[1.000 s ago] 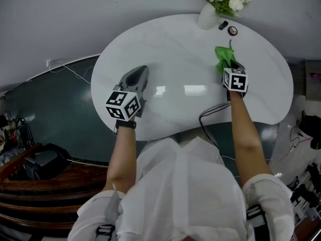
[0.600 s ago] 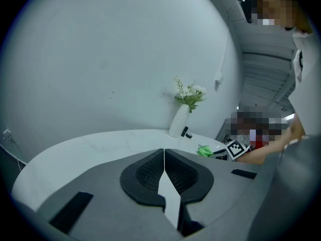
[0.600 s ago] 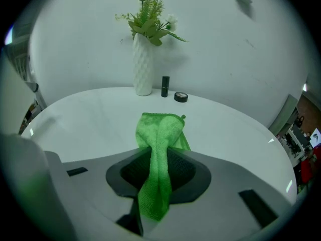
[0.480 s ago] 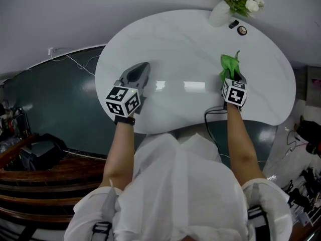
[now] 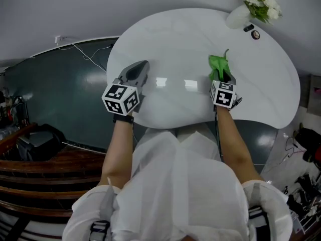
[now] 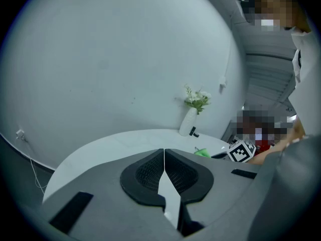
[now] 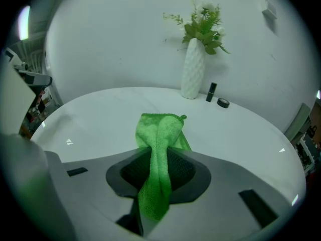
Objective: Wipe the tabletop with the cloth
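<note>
A bright green cloth (image 5: 217,66) (image 7: 159,149) lies bunched on the white oval tabletop (image 5: 185,44), and my right gripper (image 5: 221,76) (image 7: 159,157) is shut on it, the cloth's free end spreading onto the table ahead of the jaws. My left gripper (image 5: 136,73) (image 6: 164,160) is shut with nothing in it, its jaws pressed together over the table's left part. In the left gripper view the cloth (image 6: 202,152) and the right gripper's marker cube (image 6: 241,150) show at the far right.
A white vase with flowers (image 5: 251,6) (image 7: 194,69) stands at the table's far right edge, with a small dark tube (image 7: 211,92) and a round cap (image 7: 223,102) beside it. A cable (image 5: 85,54) runs along the dark floor to the left.
My right gripper has slid the cloth leftward and nearer across the tabletop. The left gripper has stayed at the table's left part, still shut.
</note>
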`<state>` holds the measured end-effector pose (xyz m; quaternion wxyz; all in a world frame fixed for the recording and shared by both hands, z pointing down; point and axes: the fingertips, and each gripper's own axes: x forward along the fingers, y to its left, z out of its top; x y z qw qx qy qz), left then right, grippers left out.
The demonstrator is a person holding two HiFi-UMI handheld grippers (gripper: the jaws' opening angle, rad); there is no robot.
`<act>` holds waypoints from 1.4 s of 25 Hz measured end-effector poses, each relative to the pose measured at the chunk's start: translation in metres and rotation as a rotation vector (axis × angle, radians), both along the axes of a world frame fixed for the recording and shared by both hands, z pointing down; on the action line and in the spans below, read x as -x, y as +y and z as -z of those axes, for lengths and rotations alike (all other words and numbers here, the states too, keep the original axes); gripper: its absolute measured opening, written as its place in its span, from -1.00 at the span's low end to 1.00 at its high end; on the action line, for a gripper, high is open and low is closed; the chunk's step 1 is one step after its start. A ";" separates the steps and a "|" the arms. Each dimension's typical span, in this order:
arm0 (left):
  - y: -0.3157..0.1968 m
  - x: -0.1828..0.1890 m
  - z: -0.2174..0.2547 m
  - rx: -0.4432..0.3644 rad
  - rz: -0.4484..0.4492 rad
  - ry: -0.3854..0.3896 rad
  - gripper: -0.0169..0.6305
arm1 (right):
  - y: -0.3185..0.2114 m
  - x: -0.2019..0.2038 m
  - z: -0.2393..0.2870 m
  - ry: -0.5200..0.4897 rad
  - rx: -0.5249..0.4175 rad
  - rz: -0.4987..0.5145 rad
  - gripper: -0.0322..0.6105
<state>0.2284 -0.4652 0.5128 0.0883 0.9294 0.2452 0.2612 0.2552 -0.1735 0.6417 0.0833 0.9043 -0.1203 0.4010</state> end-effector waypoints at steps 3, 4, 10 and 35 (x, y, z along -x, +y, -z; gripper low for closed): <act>-0.016 0.006 -0.002 -0.002 0.014 -0.003 -0.90 | -0.031 0.002 -0.001 -0.010 -0.009 0.044 -0.64; -0.020 0.008 -0.003 -0.002 0.018 -0.005 -0.90 | -0.042 0.003 -0.001 -0.012 -0.014 0.057 -0.64; -0.047 0.024 -0.005 0.001 0.039 -0.007 -0.90 | -0.111 0.016 -0.001 -0.018 -0.053 0.122 -0.64; -0.174 0.108 -0.008 -0.003 0.093 -0.003 -0.90 | -0.383 0.154 0.009 -0.054 -0.093 0.664 -0.64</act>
